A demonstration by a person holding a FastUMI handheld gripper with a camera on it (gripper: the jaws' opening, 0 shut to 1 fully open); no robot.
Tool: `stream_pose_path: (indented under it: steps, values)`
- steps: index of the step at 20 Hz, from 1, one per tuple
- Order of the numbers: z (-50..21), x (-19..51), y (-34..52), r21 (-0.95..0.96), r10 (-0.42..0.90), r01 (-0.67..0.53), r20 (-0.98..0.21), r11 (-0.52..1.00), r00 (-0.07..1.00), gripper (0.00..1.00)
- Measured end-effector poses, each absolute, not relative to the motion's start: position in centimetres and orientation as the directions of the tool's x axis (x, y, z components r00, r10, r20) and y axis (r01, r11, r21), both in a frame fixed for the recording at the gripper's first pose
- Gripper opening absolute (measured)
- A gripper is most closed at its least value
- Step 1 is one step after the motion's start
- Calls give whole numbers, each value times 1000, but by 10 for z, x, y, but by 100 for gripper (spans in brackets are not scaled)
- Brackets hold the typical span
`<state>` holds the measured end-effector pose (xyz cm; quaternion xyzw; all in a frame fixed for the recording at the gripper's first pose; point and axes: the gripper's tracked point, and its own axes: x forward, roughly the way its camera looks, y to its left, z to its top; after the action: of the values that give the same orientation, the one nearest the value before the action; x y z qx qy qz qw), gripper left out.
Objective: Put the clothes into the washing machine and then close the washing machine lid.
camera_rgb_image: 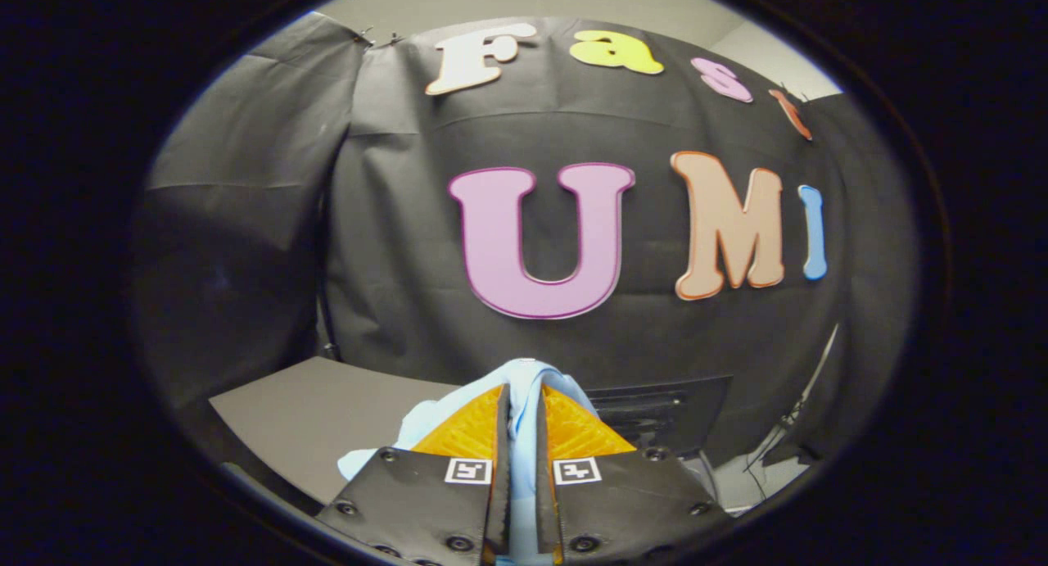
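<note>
A light blue piece of clothing (524, 378) is pinched between my two fingers, bunching up over their tips and hanging down on the left side. My gripper (522, 406) is shut on it and held up in the air, facing the booth's black cloth wall. A dark panel with slots (663, 414), possibly part of the washing machine, sits just beyond the fingers to the right; I cannot tell its lid or opening from here.
A grey tabletop (319, 418) lies below and to the left of the fingers. Thin cables (806, 402) hang by the wall on the right, above a pale surface (761, 472).
</note>
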<state>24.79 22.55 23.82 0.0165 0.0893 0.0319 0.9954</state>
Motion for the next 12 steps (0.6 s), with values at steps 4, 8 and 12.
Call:
stream_pose_path:
  steps: [4, 8, 12]
  values:
    - [219, 261, 187, 32, -12, 19, -212, 999, 977, 13]
    - [183, 272, 172, 39, -30, 43, -293, 998, 956, 18]
    - [180, 276, 174, 87, -18, 45, -291, 995, 957, 24]
